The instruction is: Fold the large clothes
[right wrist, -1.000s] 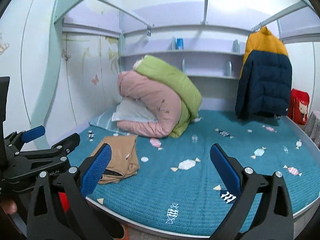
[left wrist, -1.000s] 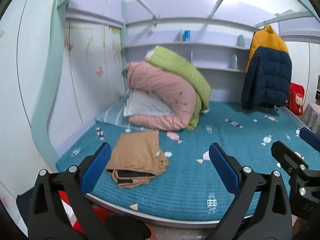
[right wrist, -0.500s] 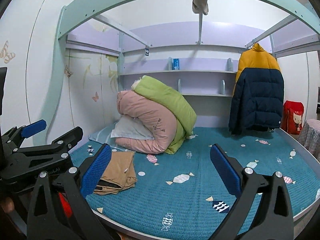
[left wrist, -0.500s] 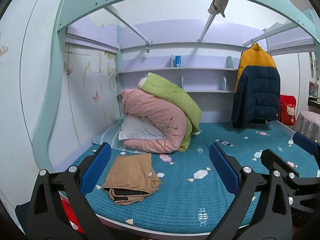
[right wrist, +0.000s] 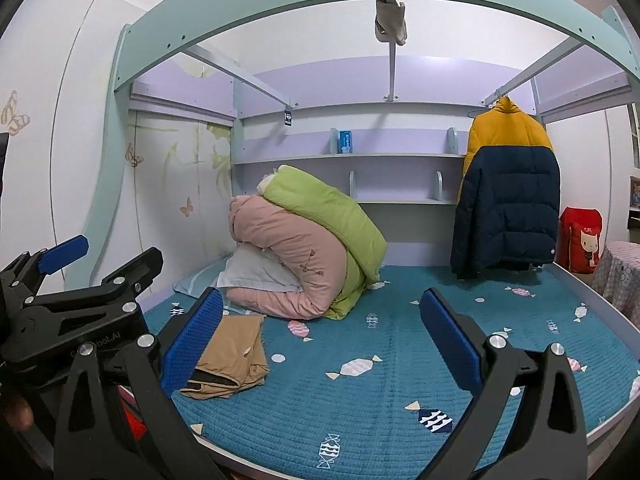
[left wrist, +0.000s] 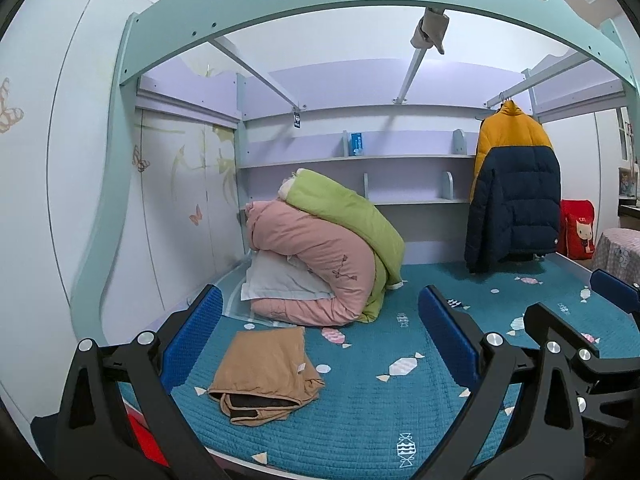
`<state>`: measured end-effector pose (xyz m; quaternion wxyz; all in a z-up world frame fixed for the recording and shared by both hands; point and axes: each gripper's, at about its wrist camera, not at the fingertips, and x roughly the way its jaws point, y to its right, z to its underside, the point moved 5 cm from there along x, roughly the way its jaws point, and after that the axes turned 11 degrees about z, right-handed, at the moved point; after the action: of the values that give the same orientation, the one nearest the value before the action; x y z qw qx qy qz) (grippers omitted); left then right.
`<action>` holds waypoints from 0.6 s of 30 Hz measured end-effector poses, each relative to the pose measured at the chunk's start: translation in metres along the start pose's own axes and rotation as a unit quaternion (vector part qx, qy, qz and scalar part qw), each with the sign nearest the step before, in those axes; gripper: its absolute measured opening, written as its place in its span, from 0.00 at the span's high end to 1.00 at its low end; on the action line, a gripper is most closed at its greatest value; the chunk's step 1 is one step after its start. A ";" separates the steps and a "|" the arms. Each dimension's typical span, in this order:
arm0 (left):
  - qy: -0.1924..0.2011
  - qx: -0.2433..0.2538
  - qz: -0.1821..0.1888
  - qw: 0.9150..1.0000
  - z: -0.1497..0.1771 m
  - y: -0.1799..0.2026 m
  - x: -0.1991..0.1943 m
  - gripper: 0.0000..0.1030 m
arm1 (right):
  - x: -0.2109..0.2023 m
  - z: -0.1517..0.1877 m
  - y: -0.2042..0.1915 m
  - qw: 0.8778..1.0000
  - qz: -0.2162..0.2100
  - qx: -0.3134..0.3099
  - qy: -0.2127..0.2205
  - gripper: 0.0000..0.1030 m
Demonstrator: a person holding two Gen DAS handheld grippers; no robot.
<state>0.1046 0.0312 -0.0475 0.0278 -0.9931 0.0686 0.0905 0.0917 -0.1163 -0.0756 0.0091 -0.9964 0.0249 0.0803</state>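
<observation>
One tan garment (left wrist: 266, 376), folded into a rough rectangle with a dark lining showing at its near edge, lay on the teal quilted bedspread (left wrist: 380, 412) near the bed's near-left corner. Left gripper (left wrist: 320, 344) and right gripper (right wrist: 322, 336) were both held off the near edge of the bed, jaws spread wide, nothing between the blue pads, neither touching the cloth. The fold appeared complete or nearly so, though the near edge looked loose and layered. Risk noted: a pinch taken only on the top layer would likely peel the stack open, and a drag toward the near edge could pull the garment off the bed. Behind the garment, just beyond its far edge, a rolled pink quilt (left wrist: 316, 264) and green quilt (left wrist: 344, 216) sat over a pale pillow (left wrist: 280, 284), limiting room to spread the cloth farther back. To the far right a yellow-and-navy puffer jacket (left wrist: 514, 188) hung on a rail, a red bag (left wrist: 578, 230) beside it. The right half of the bedspread lay open, with nothing obstructing either gripper's approach.
</observation>
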 end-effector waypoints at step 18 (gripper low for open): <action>-0.004 -0.003 0.003 1.000 0.002 -0.001 0.003 0.05 | -0.002 0.001 0.000 1.000 0.001 0.003 -0.004 0.07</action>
<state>0.1071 0.0317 -0.0499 0.0249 -0.9927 0.0708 0.0943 0.0892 -0.1159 -0.0762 0.0123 -0.9961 0.0257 0.0841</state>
